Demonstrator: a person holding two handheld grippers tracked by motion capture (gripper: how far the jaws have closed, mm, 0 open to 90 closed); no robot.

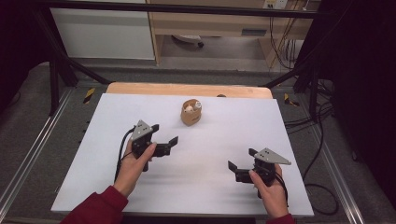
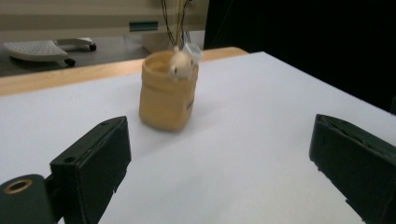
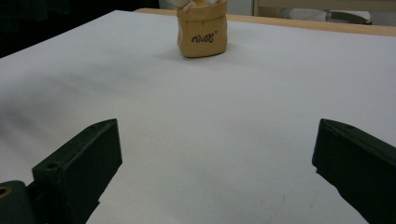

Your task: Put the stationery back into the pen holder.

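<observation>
A small tan paper-like pouch (image 1: 191, 113) stands upright on the white tabletop (image 1: 210, 186), toward the back middle, with small white items poking out of its top. My left gripper (image 1: 165, 133) is held above the table, front left of the pouch, open and empty. In the left gripper view the pouch (image 2: 168, 95) stands a short way ahead between the spread jaws of the left gripper (image 2: 219, 140). My right gripper (image 1: 241, 158) hovers at the front right, open with nothing in it. Seen from the right gripper (image 3: 217, 140), the pouch (image 3: 202, 38) is far ahead and shows dark lettering.
A wooden strip (image 1: 187, 89) runs along the table's far edge. Black frame posts (image 1: 55, 70) stand at both back corners, and cables (image 1: 322, 140) lie on the floor at the right. A white cabinet (image 1: 102, 32) and a wooden desk (image 1: 210, 23) are behind.
</observation>
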